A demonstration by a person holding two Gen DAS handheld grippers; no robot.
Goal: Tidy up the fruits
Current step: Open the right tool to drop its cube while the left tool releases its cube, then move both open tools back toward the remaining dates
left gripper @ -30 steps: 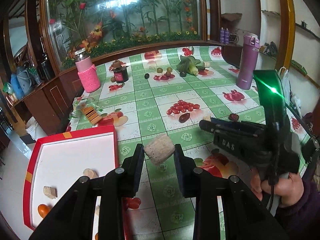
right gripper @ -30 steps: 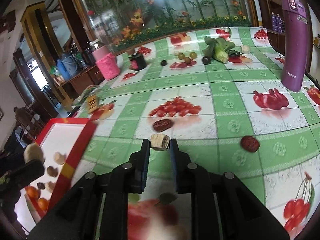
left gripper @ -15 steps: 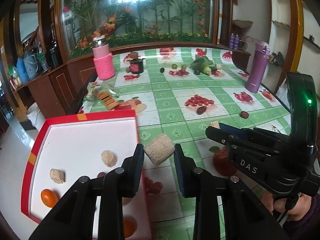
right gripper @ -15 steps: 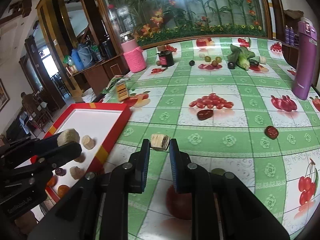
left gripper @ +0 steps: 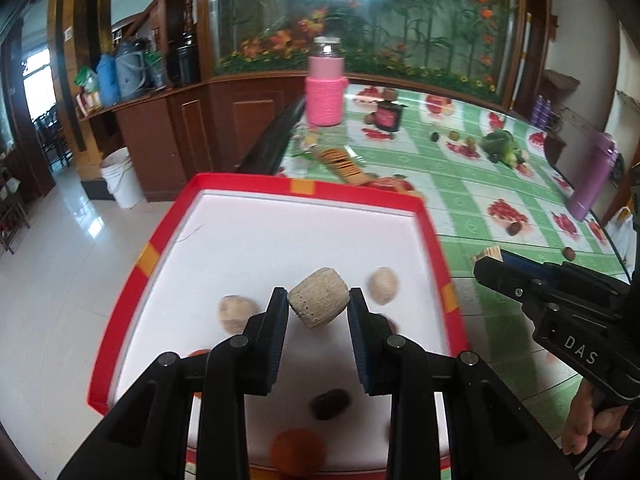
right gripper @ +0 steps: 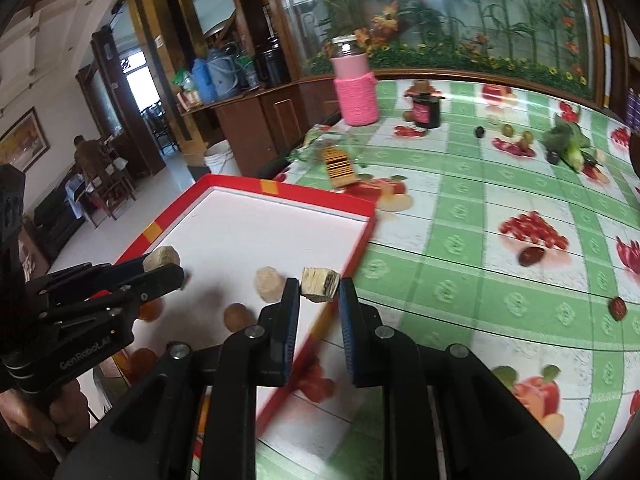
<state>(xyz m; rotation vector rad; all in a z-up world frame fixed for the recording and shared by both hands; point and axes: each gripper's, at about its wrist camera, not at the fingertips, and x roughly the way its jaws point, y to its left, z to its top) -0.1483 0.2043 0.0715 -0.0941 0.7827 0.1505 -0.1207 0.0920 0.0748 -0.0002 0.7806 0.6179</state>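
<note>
So far: several pieces already lay in the shallow red-rimmed white tray [left gripper: 172, 236], under and around the left claw [left gripper: 318, 309].
Left claw: closed on a pale, barrel-shaped ridged chunk [left gripper: 319, 302], held above the tray floor.
Right claw [right gripper: 319, 289]: clamped on a small tan cut block [right gripper: 320, 283], over the tray's near rim.
Left to do: both releases; dark red dates [right gripper: 532, 256] lay beyond the right claw on the green checked worktop [right gripper: 460, 292].

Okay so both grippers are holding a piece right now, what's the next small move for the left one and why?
Probably lower the left gripper a little and open it. It is shut on the tan ridged piece, which hangs over the white floor of the red tray, in a free spot between the two pale pieces. The right gripper is only at the tray's edge.
</note>
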